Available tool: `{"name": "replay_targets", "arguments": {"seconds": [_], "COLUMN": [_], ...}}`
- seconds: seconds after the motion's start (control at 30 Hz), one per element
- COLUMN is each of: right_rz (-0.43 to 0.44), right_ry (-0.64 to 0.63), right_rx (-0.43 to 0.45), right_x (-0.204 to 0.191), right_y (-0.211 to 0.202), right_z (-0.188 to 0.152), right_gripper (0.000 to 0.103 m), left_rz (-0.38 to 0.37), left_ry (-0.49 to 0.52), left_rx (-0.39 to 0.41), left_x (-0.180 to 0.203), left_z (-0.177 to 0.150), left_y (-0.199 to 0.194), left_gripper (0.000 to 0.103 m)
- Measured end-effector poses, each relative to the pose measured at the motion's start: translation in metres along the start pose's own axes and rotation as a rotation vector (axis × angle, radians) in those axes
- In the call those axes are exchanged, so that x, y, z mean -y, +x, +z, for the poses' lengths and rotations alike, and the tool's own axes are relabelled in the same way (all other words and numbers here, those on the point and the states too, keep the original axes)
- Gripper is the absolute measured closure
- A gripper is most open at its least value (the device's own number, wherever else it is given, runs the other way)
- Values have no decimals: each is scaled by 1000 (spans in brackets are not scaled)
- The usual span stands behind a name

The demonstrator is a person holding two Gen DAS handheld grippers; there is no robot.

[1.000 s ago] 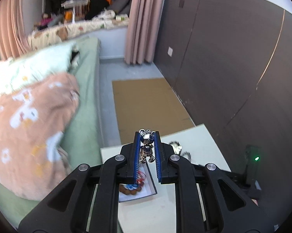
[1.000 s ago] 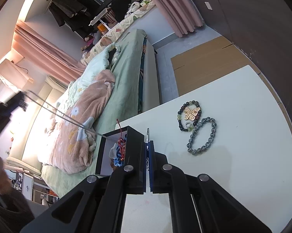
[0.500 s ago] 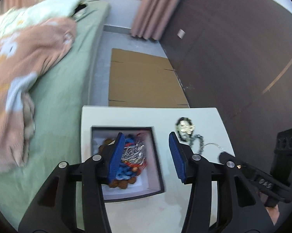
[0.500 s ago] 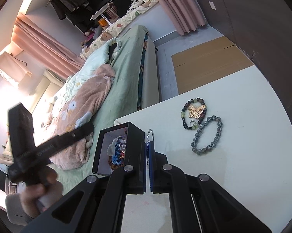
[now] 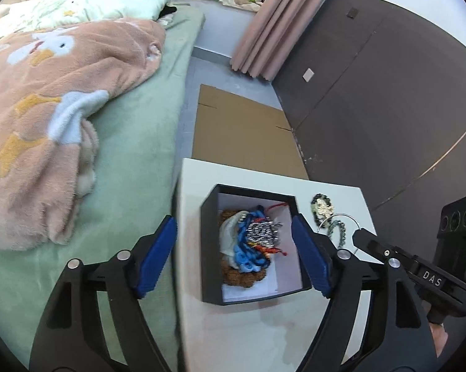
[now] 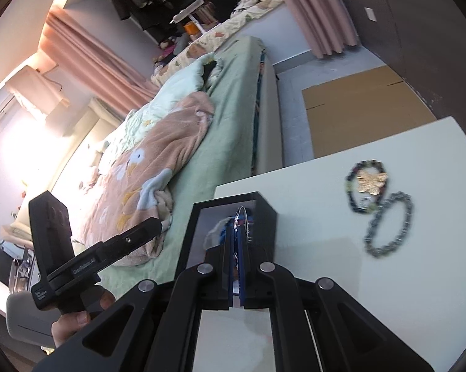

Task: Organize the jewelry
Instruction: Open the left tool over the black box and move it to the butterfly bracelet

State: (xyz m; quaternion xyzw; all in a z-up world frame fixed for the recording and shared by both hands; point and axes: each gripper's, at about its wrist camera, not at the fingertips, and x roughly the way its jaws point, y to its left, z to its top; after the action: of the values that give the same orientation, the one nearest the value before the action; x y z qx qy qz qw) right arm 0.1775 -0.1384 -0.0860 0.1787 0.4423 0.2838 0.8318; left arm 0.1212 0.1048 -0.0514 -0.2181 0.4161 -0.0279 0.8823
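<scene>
- The left gripper [image 5: 234,254] has its jaws spread wide apart with nothing between them, hanging over the black box [image 5: 213,279]; the blue pads [image 5: 310,254] straddle the box's two long sides.
- The right gripper [image 6: 238,274] has its jaws pressed together on a thin silver hoop [image 6: 244,217], which sticks up past the tips in front of the box [image 6: 265,217].
- Inside the box lies a heap of jewelry [image 5: 254,241]: blue cord, a silvery cluster, red thread and a brown piece on a white lining.
- The box sits on the white counter [image 6: 341,279], near its edge on the bed's side.
- Well apart from the box, on the same counter, a dark beaded bracelet [image 6: 350,183] carries a gold butterfly [image 6: 371,181], and a grey beaded bracelet [image 6: 388,226] touches it.
- Beside the counter stands the bed [image 5: 130,142] with green sheet and a peach blanket [image 5: 47,108].
- Flat cardboard [image 5: 242,136] lies on the floor beyond the counter.
</scene>
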Motion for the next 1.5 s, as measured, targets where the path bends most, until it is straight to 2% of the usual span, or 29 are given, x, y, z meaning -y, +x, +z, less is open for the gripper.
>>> {"name": "replay_targets", "arguments": {"seconds": [0.03,0.1,0.17,0.2,0.23,0.33,0.4,0.43,0.5,0.63,1.13,1.37,1.4,1.5], "right_rz": [3,1,17,28,26,2,-9,-16,-37,-80,-222,-227,-227,-226], "right_ry": [-7,-17,-14,-7,0,6,2,0,2,35,256,308,314,324], "right_rx": [0,0,-37,-51,-51,-10,11,19,33,51,21,26,30,23], "right_x": [-4,-9,-10,-10,-9,-5,-2,0,6,25,108,128,130,135], "right_y": [4,10,21,24,24,14,5,0,-8,-25,-54,-62,-63,-63], "right_z": [-1,-3,-3,-4,-4,-6,-4,-4,-2,4,15,19,20,22], "right_gripper": [100,96,94,86,73,46,40,31,20,8,7,8,9,22], "left_rz": [-6,-14,-1,1,-1,1,2,3,3,0,-2,-5,-5,-3], "left_ry": [-13,-23,-18,-17,-19,-26,-19,-16,-5,20,171,219,225,228], "left_rx": [-4,-2,11,16,22,25,25,26,25,18,-30,-85,-91,-108], "left_x": [-4,-8,-10,-11,-11,-13,-11,-10,-5,9,93,130,135,145], "left_z": [1,1,1,2,2,1,0,0,-1,-4,-3,5,7,13], "left_y": [0,-3,-7,-8,-10,-12,-12,-12,-11,-7,20,44,48,59], "left_gripper": [24,15,10,9,8,8,8,8,8,8,8,8,8,8]}}
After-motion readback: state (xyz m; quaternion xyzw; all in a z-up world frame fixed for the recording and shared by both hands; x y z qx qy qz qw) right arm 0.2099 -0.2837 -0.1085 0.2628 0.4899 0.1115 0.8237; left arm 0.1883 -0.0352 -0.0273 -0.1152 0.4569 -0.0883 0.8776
